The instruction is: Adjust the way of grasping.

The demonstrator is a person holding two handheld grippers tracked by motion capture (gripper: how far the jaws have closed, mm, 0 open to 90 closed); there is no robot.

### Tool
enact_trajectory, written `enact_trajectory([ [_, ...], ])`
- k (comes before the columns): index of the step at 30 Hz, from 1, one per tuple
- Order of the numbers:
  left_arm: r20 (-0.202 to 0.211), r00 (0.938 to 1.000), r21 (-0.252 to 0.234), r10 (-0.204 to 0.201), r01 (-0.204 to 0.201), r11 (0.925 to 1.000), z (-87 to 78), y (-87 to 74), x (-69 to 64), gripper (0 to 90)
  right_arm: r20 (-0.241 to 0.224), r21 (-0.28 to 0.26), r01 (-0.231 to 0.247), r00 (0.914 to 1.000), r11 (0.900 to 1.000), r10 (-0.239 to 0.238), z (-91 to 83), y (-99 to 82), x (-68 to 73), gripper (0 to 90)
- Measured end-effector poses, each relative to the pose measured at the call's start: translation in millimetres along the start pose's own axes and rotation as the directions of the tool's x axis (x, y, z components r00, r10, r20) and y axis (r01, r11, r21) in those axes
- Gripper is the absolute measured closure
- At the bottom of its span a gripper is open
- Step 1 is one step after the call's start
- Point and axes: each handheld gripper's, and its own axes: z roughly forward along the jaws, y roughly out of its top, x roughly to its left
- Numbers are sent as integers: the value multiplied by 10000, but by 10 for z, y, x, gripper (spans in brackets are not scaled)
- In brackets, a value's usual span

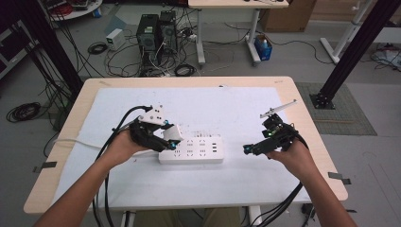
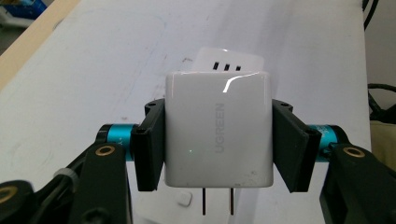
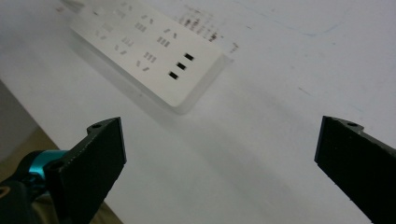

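White charger (image 2: pixel 218 128) pinched in the left tool (image 2: pixel 218 149) hovers above the power strip (image 1: pixel 191 150); right tool (image 3: pixel 219 154) spread nearby.

A white UGREEN charger (image 2: pixel 218 128), 2 prongs showing at its lower edge, hangs mid-frame above the white power strip's (image 1: pixel 191 150) left end.

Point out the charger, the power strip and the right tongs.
Charger (image 2: pixel 218 128), left gripper view, middle of its white face.
Power strip (image 1: pixel 191 151), high view, top face.
Right tongs (image 3: pixel 219 161), right gripper view, midway between the tips.

Glossy white plastic charger (image 2: pixel 218 128) with metal prongs; matt white sheet (image 1: pixel 246 109) on wooden table (image 1: pixel 75 109).
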Motion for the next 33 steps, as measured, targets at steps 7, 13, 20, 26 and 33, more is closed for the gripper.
enact_trajectory([
  [7, 170, 9996, -269, 242, -238, 9994, 79, 54, -46, 426, -1432, -744, -1058, 9852, 9916, 944, 30, 55, 60, 12],
  [13, 411, 9987, -533, 313, -291, 9982, 161, 115, -80, 426, -2289, -742, -1543, 9642, 9852, 1338, 123, 119, 98, 12],
  [20, 792, 9955, -761, 526, -465, 9960, 311, 235, -160, 426, -3052, -657, -1935, 9379, 9789, 1649, 225, 188, 155, 12],
  [26, 979, 9931, -924, 649, -558, 9942, 414, 300, -191, 426, -3355, -586, -2222, 9226, 9732, 1905, 263, 226, 166, 12],
  [33, 1043, 9898, -949, 968, -870, 9917, 523, 332, -235, 426, -3556, -353, -2482, 9084, 9681, 2199, 319, 273, 194, 12],
])
